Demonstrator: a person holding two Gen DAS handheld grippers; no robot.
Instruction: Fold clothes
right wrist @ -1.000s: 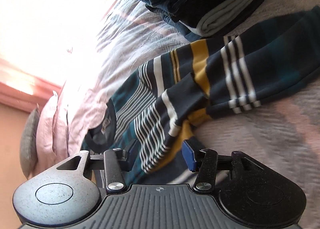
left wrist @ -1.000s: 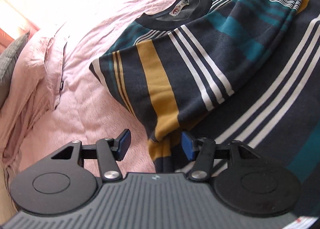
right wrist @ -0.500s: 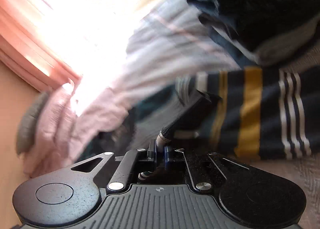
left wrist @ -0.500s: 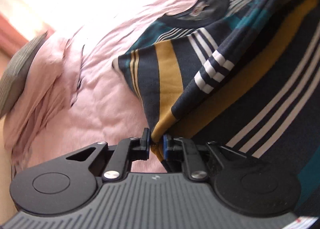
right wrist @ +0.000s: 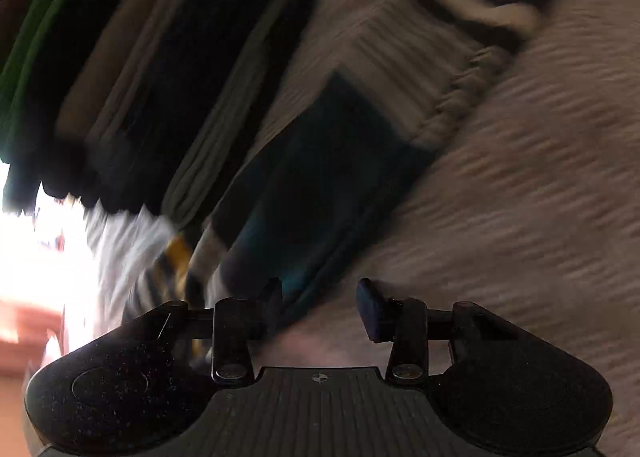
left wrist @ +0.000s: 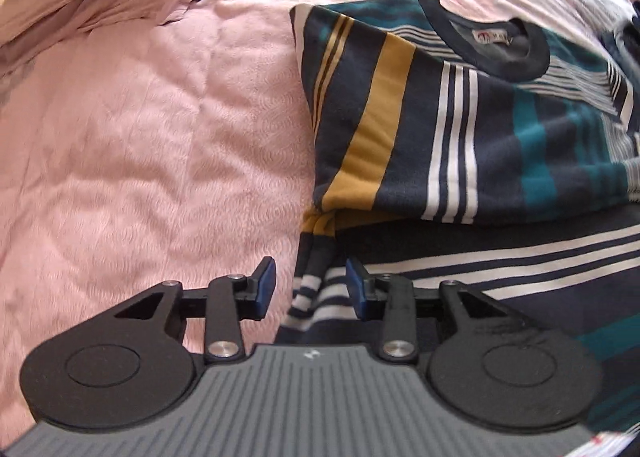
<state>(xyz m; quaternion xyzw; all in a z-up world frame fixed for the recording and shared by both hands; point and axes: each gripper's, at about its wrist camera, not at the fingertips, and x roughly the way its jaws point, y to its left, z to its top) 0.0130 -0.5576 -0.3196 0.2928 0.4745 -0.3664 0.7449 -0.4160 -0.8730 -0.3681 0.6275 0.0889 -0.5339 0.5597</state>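
Left hand-held gripper (left wrist: 310, 289) opening, jaws apart, pads clear of bunched cuff between them; sleeve laid across striped sweater (left wrist: 460, 129), centre-right of frame, on pink bed (left wrist: 140, 137), likely narrowing body. Right hand-held gripper (right wrist: 320, 303) opening, empty; view blurred.
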